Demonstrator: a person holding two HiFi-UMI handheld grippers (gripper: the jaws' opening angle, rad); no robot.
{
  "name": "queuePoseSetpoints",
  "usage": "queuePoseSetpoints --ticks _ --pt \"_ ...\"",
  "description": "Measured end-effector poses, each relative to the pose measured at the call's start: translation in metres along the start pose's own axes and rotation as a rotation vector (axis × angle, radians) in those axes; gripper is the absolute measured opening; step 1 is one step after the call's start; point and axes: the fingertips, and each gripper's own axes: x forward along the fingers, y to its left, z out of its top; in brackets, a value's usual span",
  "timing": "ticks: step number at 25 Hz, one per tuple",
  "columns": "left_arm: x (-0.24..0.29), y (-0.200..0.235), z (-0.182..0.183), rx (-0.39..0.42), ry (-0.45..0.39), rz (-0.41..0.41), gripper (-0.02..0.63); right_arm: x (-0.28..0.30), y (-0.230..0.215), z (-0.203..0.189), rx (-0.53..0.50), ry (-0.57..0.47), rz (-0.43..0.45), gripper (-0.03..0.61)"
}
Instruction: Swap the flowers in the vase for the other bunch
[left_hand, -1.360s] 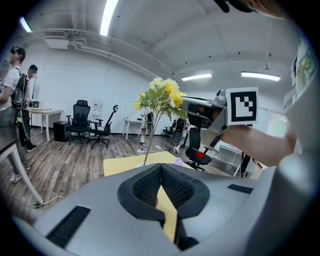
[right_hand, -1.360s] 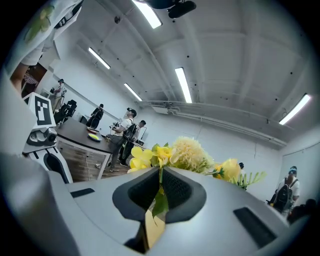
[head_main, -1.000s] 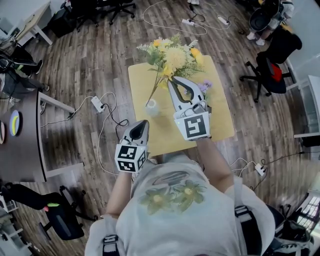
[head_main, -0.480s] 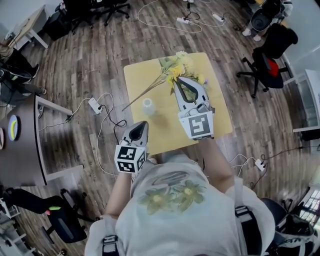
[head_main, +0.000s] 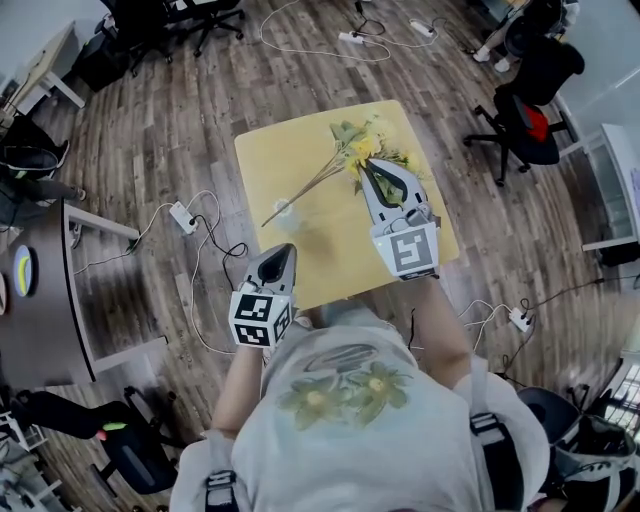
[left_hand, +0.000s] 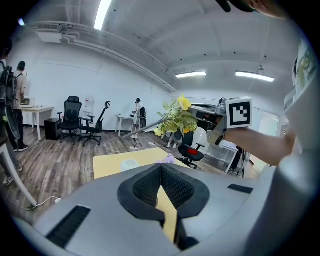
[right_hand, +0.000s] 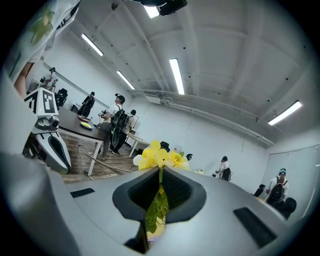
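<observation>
My right gripper (head_main: 366, 166) is shut on the yellow flower bunch (head_main: 362, 145), which it holds above the far right part of the yellow table (head_main: 265, 160). The bunch lies almost level, and its long stems (head_main: 300, 195) slant toward the small pale vase (head_main: 286, 211) without standing in it. In the right gripper view a stem and leaf sit pinched between the pads, with the yellow heads (right_hand: 157, 156) just past them. A small purple bunch (left_hand: 169, 159) lies on the table beyond the vase (left_hand: 129, 164). My left gripper (head_main: 284, 250) hangs shut and empty at the table's near edge.
Cables and power strips (head_main: 182, 214) lie on the wood floor left of the table. Office chairs (head_main: 520, 120) stand at the right and a dark desk (head_main: 40, 300) at the left. People stand far off in the room.
The yellow bunch stood upright in the vase; now it is out and tipped nearly level. My right gripper has carried it right and slightly down. The left gripper has hardly moved.
</observation>
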Motion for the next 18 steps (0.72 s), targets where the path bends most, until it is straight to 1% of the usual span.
queuePoseSetpoints --ticks 2,5,10,14,18 --pt "0.002 0.001 -0.002 -0.001 0.004 -0.003 0.018 -0.001 -0.001 -0.008 -0.025 0.013 0.021 0.048" --pt "0.008 -0.001 -0.006 -0.005 0.013 -0.006 0.018 -0.004 -0.003 -0.02 -0.034 0.033 0.058 0.049" --pt "0.014 -0.007 -0.011 -0.01 0.033 -0.001 0.018 -0.004 -0.004 -0.036 -0.003 0.056 0.128 0.049" --pt "0.015 0.003 -0.014 -0.032 0.046 0.037 0.018 0.004 -0.005 -0.053 -0.016 0.086 0.19 0.049" --pt "0.017 0.016 -0.016 -0.052 0.055 0.09 0.018 0.016 -0.003 -0.072 -0.023 0.111 0.277 0.049"
